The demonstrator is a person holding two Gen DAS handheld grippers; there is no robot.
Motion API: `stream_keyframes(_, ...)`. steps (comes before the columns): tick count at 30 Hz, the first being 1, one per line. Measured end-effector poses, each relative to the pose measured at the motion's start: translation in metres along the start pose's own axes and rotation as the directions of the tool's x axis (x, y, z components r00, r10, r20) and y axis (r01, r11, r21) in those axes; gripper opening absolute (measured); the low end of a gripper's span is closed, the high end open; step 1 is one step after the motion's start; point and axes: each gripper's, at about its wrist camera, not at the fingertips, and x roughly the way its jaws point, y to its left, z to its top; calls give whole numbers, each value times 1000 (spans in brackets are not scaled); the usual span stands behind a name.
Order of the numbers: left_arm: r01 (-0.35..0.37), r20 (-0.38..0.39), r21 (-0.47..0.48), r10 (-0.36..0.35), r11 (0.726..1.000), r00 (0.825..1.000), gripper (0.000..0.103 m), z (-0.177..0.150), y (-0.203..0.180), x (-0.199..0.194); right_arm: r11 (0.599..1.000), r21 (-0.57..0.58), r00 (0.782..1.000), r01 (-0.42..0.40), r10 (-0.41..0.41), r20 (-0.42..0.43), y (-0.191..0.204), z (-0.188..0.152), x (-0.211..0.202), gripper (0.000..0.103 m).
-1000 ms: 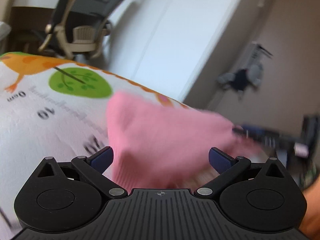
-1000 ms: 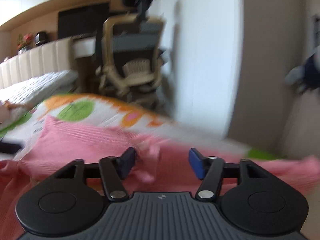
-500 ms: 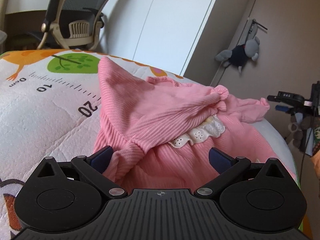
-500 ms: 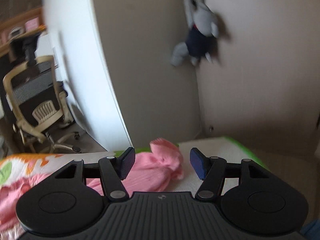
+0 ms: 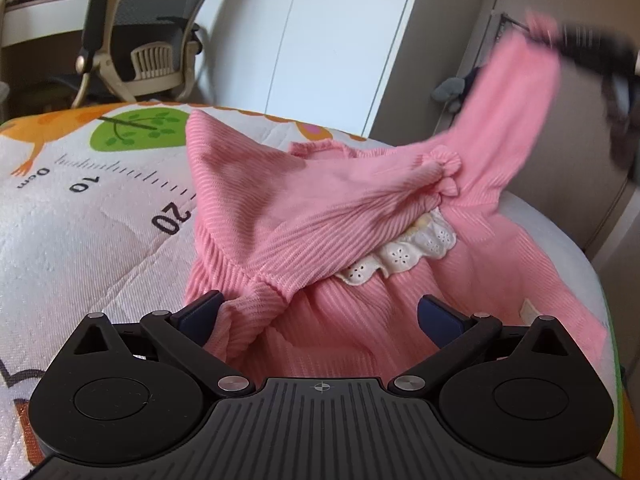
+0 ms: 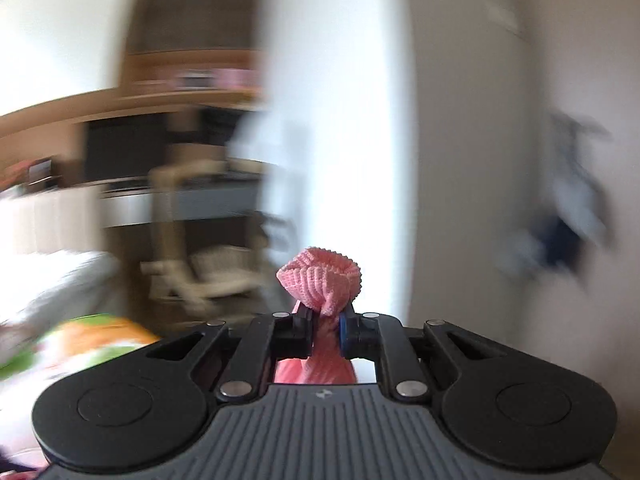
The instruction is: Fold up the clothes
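A pink ribbed child's garment [image 5: 320,216] with a white lace frill [image 5: 404,254] lies bunched on the printed mat [image 5: 80,224]. My left gripper [image 5: 318,314] hovers open just above its near part, and a fold of cloth touches the left finger [image 5: 200,314]. One sleeve [image 5: 516,92] is lifted up to the right. My right gripper [image 6: 325,326] is shut on that sleeve's cuff [image 6: 320,278], which pokes out above the fingertips. In the left wrist view the right gripper [image 5: 592,46] is a dark blur at the top right.
The mat carries a ruler print, a green tree [image 5: 136,128] and an orange bird. An office chair [image 5: 140,36] stands behind it. White wardrobe doors [image 5: 332,36] and a hanging plush toy [image 5: 456,88] are at the back. The mat's right edge [image 5: 596,280] drops off.
My right gripper closed on the pink sleeve cuff and raised it up off the mat. The left gripper stayed open and nearly still above the garment.
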Motion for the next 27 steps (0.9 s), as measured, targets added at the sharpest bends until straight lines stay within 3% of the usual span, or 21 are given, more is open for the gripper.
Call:
stream_keyframes(3, 6, 3, -8, -6, 1000, 1000, 103, 0, 2, -1, 979, -66, 977, -194, 186, -102, 67, -6, 30, 11)
stream_keyframes(5, -6, -3, 5, 6, 1000, 1000, 103, 0, -1, 0, 948, -93, 939, -304, 281, -198, 111, -26, 54, 11)
stream_keyframes(9, -27, -9, 29, 27, 999, 1000, 103, 1, -6, 2, 900, -115, 865, -420, 359, -351, 178, -74, 87, 12)
stream_keyframes(12, -12, -2, 11, 12, 1000, 1000, 103, 1, -3, 1, 869, -28, 783, -494, 431, -449, 194, -90, 106, 22)
stream_keyframes(14, -5, 1, 4, 5, 1000, 1000, 103, 1, -1, 0, 855, 55, 769, -516, 490, -411, 180, -78, 99, 38)
stream_keyframes(15, -3, 2, 2, 3, 1000, 1000, 103, 1, -1, 0, 846, 95, 763, -525, 517, -388, 172, -72, 95, 41)
stream_keyframes(18, 0, 5, -4, 0, 1000, 1000, 103, 1, -1, 0, 834, 160, 795, -528, 551, -253, 128, -33, 71, 56)
stream_keyframes(21, 5, 8, -11, -5, 1000, 1000, 103, 1, 0, -1, 875, 168, 863, -454, 479, -162, 82, -16, 56, 60)
stream_keyframes(24, 12, 15, -38, -12, 999, 1000, 103, 3, 4, -3, 924, 165, 911, -344, 371, -181, 48, -39, 50, 63)
stream_keyframes(27, 16, 18, -123, -14, 992, 1000, 103, 10, 11, -11, 964, 132, 940, -230, 255, -228, 22, -71, 50, 63)
